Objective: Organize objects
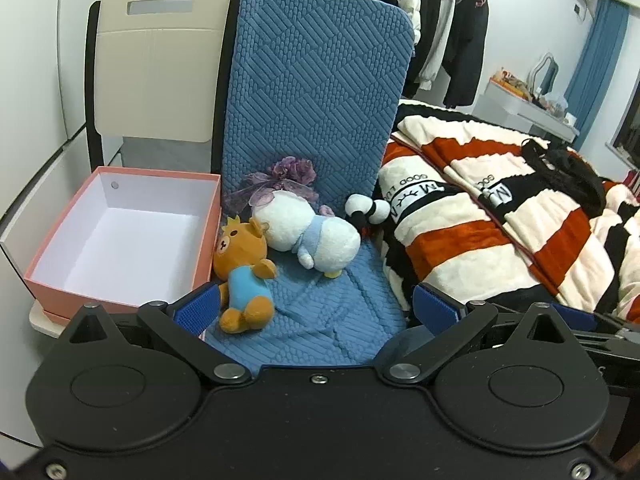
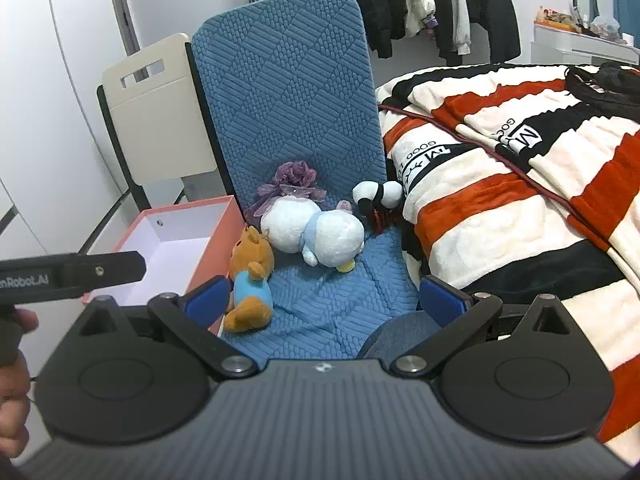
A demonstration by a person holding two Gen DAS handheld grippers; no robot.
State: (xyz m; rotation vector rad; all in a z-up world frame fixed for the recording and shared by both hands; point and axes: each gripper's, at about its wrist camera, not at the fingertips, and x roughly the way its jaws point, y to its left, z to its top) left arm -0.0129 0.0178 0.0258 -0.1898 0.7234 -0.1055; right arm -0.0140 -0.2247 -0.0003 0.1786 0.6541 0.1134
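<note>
On the blue quilted chair seat (image 1: 328, 320) (image 2: 332, 304) lie a brown bear in a blue shirt (image 1: 244, 276) (image 2: 250, 284), a white and pale-blue plush (image 1: 312, 236) (image 2: 316, 234), a purple fabric flower (image 1: 286, 178) (image 2: 290, 182) and a small black-and-white plush (image 1: 366, 208) (image 2: 378, 196). An open pink box (image 1: 116, 236) (image 2: 176, 240) with a white inside stands to the left. My left gripper (image 1: 316, 308) is open and empty, short of the toys. My right gripper (image 2: 326, 296) is open and empty, likewise short of them.
A striped red, cream and black blanket (image 1: 500, 216) (image 2: 520, 184) covers the bed on the right. A cream folding chair (image 1: 156, 72) (image 2: 160, 108) stands behind the box. Clothes hang on a rack (image 1: 432, 8) at the back. The left gripper's body (image 2: 72, 274) shows at the right wrist view's left edge.
</note>
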